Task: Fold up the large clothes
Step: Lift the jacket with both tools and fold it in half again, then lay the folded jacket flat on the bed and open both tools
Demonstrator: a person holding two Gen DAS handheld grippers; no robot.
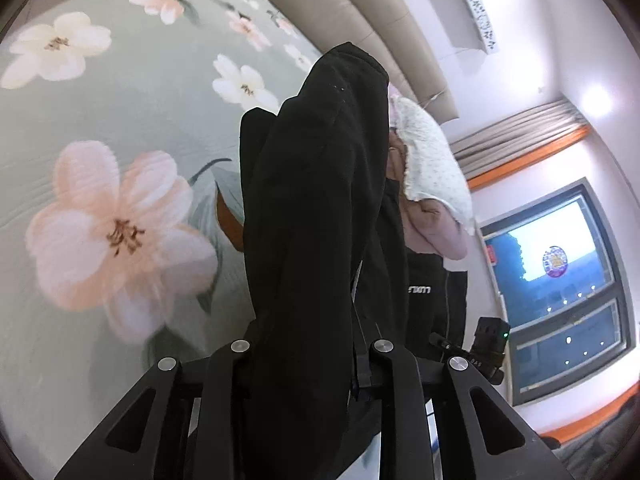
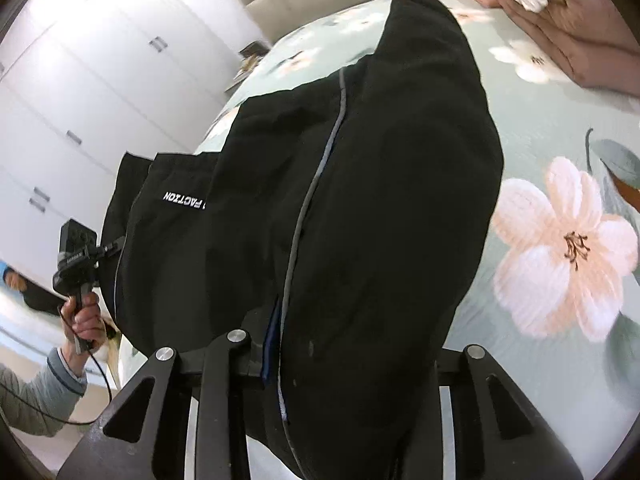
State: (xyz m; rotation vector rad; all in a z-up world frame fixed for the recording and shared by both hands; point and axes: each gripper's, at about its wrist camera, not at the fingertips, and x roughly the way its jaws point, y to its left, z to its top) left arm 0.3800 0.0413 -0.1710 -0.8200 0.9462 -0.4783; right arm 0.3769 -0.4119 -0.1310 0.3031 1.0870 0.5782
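A large black garment (image 1: 316, 200) with a grey piped seam and white lettering hangs lifted above the floral bed sheet (image 1: 100, 120). My left gripper (image 1: 308, 360) is shut on a bunched edge of it; the fabric hides the fingertips. In the right wrist view the same black garment (image 2: 360, 200) drapes over my right gripper (image 2: 344, 356), which is shut on it, with its fingertips covered. The left gripper (image 2: 76, 256) shows at the garment's far left edge, held by a hand.
Pink and white folded bedding (image 2: 560, 12) lies at the head of the bed by the beige headboard (image 1: 360, 12). White wardrobes (image 2: 100, 80) stand beyond the bed. A window (image 1: 560, 280) is on the right in the left wrist view.
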